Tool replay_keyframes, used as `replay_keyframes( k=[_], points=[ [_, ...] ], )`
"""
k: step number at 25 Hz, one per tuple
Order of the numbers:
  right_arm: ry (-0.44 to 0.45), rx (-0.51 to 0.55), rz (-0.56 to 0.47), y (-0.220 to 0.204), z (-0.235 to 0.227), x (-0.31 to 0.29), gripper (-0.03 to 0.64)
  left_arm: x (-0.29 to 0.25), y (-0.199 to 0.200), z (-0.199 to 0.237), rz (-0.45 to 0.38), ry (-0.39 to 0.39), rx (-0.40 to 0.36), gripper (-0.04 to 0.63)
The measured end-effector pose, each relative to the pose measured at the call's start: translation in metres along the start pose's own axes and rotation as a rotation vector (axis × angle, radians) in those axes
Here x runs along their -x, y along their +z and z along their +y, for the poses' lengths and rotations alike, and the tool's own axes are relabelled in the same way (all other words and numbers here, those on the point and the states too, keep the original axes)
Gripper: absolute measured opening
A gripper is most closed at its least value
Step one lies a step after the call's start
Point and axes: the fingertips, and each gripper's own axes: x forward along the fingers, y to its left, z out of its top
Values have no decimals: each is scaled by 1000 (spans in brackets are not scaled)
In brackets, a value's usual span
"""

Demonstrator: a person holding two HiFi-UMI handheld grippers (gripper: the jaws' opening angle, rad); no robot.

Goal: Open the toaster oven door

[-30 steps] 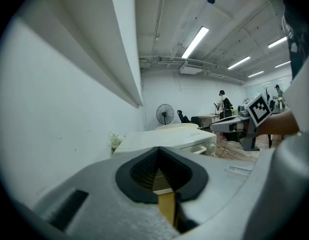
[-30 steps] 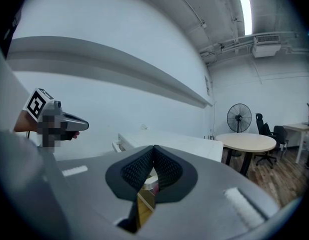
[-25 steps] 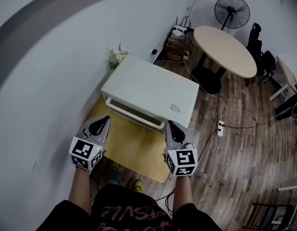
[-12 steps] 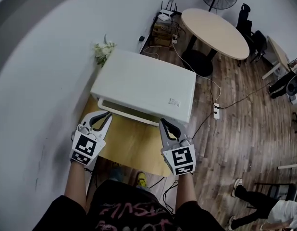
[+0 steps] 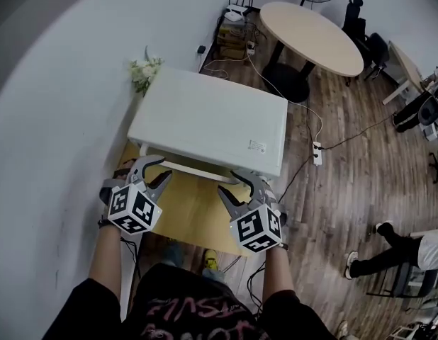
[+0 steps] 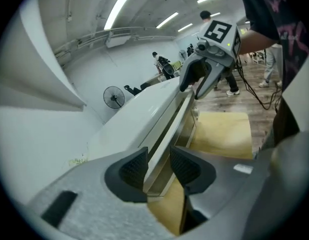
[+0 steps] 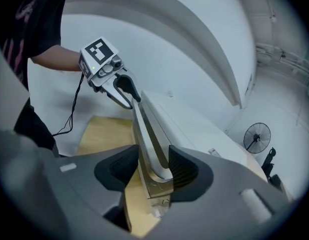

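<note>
A white toaster oven (image 5: pixel 212 119) sits on a wooden table (image 5: pixel 194 214).

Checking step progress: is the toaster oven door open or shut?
Shut: the handle lies close along the toaster oven's front edge, and no door panel juts over the wooden table.

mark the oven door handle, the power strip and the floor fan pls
oven door handle (image 5: pixel 198 170), head view, middle of the white bar.
power strip (image 5: pixel 317 154), head view, middle of its body on the floor.
floor fan (image 7: pixel 257 135), right gripper view, centre of the grille.

One toaster oven (image 5: pixel 205 119), two grippers (image 5: pixel 156 170) (image 5: pixel 238 184)
</note>
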Motion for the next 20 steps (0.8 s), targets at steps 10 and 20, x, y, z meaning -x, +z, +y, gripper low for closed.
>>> replay_keyframes(
  k=[10,20],
  points=[
    [18,45,74,-10,6,-10,183,-13,-3,-8,35,-23,-68,164],
    [21,42,65,-12,17,-4,163,-5,-6,-17,26,-26,-61,144]
  ],
)
